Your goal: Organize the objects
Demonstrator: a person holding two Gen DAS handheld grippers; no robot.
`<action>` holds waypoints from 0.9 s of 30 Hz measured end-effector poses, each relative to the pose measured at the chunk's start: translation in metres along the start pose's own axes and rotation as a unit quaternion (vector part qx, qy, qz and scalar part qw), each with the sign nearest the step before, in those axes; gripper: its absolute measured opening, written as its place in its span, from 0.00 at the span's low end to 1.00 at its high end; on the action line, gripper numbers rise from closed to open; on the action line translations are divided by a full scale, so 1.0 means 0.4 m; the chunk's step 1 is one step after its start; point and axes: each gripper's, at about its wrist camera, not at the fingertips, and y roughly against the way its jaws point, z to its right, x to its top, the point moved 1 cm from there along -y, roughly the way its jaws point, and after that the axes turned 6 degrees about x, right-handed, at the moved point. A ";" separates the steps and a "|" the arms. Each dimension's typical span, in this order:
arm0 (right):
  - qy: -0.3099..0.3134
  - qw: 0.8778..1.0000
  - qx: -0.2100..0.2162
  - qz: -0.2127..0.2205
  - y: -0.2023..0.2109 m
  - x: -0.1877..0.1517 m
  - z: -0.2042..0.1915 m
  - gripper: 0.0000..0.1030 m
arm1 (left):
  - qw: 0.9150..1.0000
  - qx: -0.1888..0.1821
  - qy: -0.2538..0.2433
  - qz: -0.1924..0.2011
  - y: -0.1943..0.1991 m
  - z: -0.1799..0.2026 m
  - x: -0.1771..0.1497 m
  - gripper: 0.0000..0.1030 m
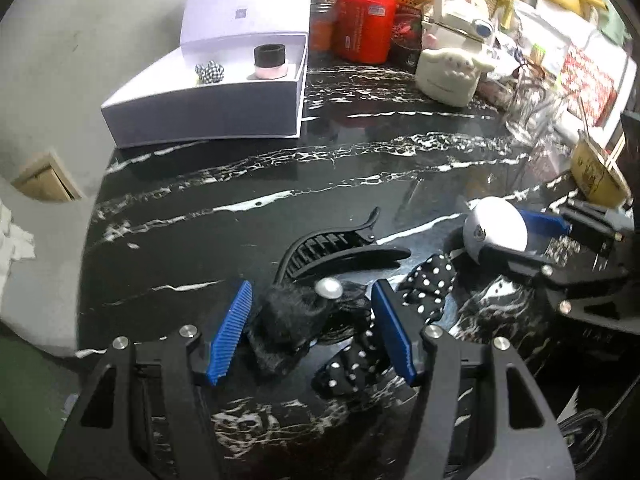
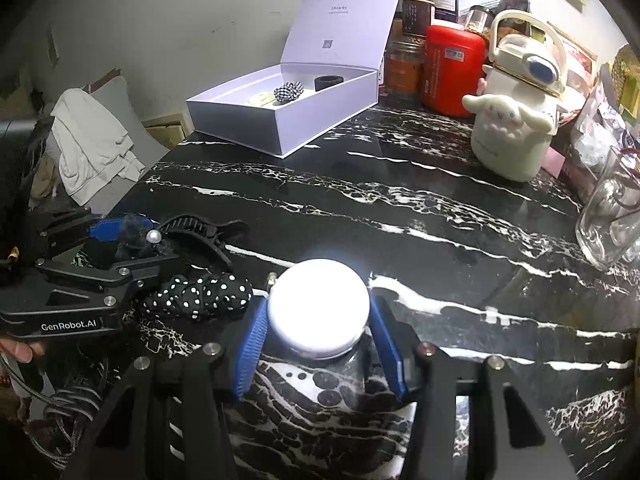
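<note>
A: Table [image 2: 400,216] first: black marble. White box [image 2: 320,116] at 11 o'clock, lid up, already holding a checked scrunchie [image 2: 289,92] and a black band [image 2: 329,81].

B: And the loose things?

A: Near edge. Black claw clip [image 1: 340,248] at 12 o'clock from the left gripper [image 1: 312,320]; dotted scrunchie [image 1: 424,280] at 2 o'clock, touching the right pad.

B: Left gripper's state?

A: Half open, straddling a furry pearl clip [image 1: 288,316]. Pads look clear of it. No grip yet.

B: Right one?

A: Right gripper [image 2: 320,336] is clamped on a white round jar [image 2: 319,312], pads on both sides.

B: Advice?

A: My read: centre the furry clip, close on its body, not the fluff, and keep the scrunchie out. Lift straight, then carry to the box.
</note>
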 end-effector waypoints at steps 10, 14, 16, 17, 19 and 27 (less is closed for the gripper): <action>0.000 1.000 0.001 -0.002 0.002 0.001 0.003 0.51 | 0.999 0.031 -0.015 0.040 0.042 0.003 -0.003 0.35; 0.008 1.000 0.008 -0.003 -0.003 0.003 -0.010 0.51 | 0.999 0.013 -0.029 0.030 0.053 0.009 -0.023 0.30; 0.011 1.000 0.010 -0.004 -0.005 0.005 -0.016 0.51 | 0.999 0.004 -0.027 0.023 0.053 0.009 -0.033 0.30; 0.013 1.000 0.010 -0.004 -0.005 0.006 -0.019 0.51 | 0.999 0.002 -0.027 0.022 0.054 0.008 -0.037 0.30; 0.016 1.000 0.012 -0.005 -0.006 0.006 -0.024 0.51 | 0.999 0.001 -0.029 0.021 0.059 0.007 -0.043 0.30; 0.021 1.000 0.014 -0.001 0.004 0.007 -0.035 0.51 | 0.999 -0.005 -0.029 0.026 0.073 0.002 -0.034 0.30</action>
